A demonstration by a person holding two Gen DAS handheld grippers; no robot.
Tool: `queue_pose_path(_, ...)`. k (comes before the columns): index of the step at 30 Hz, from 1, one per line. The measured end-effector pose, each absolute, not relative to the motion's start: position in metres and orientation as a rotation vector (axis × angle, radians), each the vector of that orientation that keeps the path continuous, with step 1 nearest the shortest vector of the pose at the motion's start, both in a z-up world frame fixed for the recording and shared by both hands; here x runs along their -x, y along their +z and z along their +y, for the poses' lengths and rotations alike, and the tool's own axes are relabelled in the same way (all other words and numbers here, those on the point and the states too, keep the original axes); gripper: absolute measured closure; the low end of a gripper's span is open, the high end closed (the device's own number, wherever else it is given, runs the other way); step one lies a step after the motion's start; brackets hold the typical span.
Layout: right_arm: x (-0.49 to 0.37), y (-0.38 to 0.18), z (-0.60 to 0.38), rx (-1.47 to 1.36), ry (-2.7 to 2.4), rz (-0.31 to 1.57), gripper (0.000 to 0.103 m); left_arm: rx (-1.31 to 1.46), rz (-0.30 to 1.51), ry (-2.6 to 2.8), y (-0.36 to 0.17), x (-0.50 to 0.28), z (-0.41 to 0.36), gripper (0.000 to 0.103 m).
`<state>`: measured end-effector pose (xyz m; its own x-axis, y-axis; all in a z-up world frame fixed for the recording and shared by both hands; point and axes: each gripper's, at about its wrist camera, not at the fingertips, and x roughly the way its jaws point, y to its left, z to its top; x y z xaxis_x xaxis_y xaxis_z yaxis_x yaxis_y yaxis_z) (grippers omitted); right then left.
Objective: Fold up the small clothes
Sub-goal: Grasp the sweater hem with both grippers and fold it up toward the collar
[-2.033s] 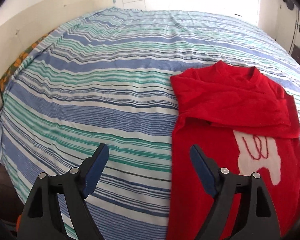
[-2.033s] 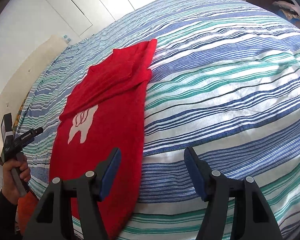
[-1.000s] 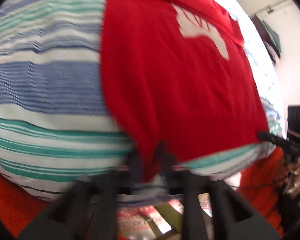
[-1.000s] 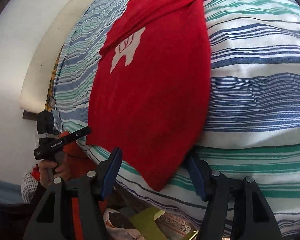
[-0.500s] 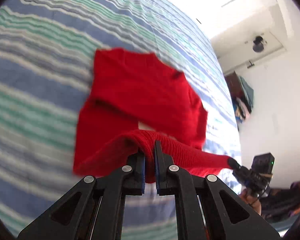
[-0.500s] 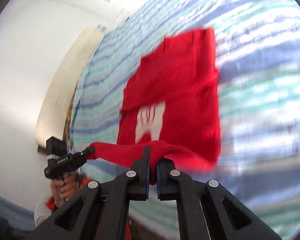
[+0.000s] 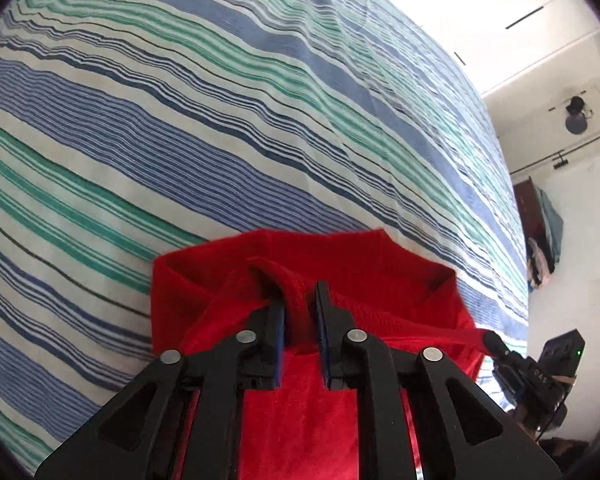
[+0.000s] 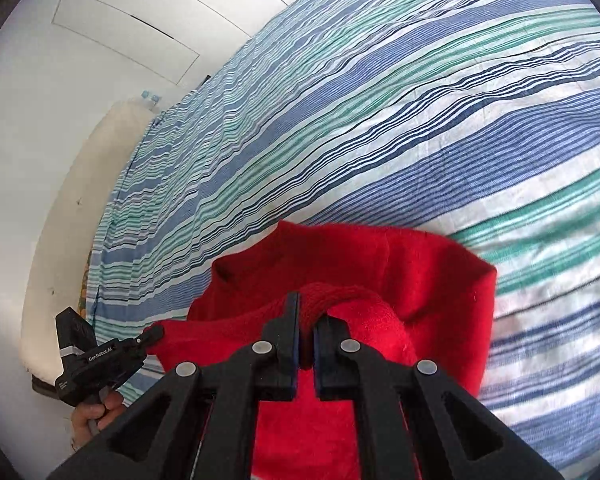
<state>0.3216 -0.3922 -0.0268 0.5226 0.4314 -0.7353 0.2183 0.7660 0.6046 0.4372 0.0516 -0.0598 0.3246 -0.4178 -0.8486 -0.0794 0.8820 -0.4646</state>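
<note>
Both grippers angle steeply down over the striped bedspread [image 7: 180, 128]; the left gripper [image 7: 300, 320] has just been opening, a ridge of the red sweater [image 7: 380, 280] between its parted jaws; the right gripper [image 8: 306, 332] pinches the hem tight; the sweater lies doubled at the bed's near edge, bare bedspread beyond.
</note>
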Motion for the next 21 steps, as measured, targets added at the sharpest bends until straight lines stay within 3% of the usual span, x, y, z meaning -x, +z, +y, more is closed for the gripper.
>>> queue_pose_path(2,-0.336,-0.037,-0.393,-0.726,0.111,1.038,0.087,0.489,1.228,-0.144,-0.064,-0.449,0.064,0.04)
queue_pose_path(3,-0.338,-0.038,-0.394,-0.719,0.085,1.034,0.08,0.521,1.213,-0.103,-0.064,-0.453,0.074,0.033)
queue_pose_path(4,-0.339,-0.037,-0.395,-0.713,0.071,1.019,0.067,0.552,1.193,-0.071,-0.062,-0.456,0.084,0.029)
queue_pose_path(9,-0.321,0.001,-0.375,-0.584,0.153,0.936,0.063,0.573,1.144,-0.126,-0.047,-0.428,0.112,0.028)
queue_pose_path(11,-0.3,0.009,-0.348,-0.484,0.284,0.948,0.063,0.499,1.133,-0.215,-0.042,-0.399,0.105,0.02)
queue_pose_path(14,-0.256,-0.01,-0.314,-0.322,0.41,1.035,0.064,0.287,1.18,-0.303,-0.049,-0.355,0.088,0.018)
queue_pose_path(17,-0.211,-0.059,-0.339,-0.232,0.228,1.168,0.064,0.21,1.223,-0.243,-0.069,-0.308,0.105,0.018)
queue_pose_path(19,-0.184,-0.078,-0.377,-0.368,0.171,1.176,0.092,0.258,1.254,-0.224,-0.078,-0.289,0.124,0.018)
queue_pose_path(21,-0.171,-0.063,-0.387,-0.368,0.112,1.145,0.089,0.297,1.246,-0.206,-0.076,-0.272,0.14,0.018)
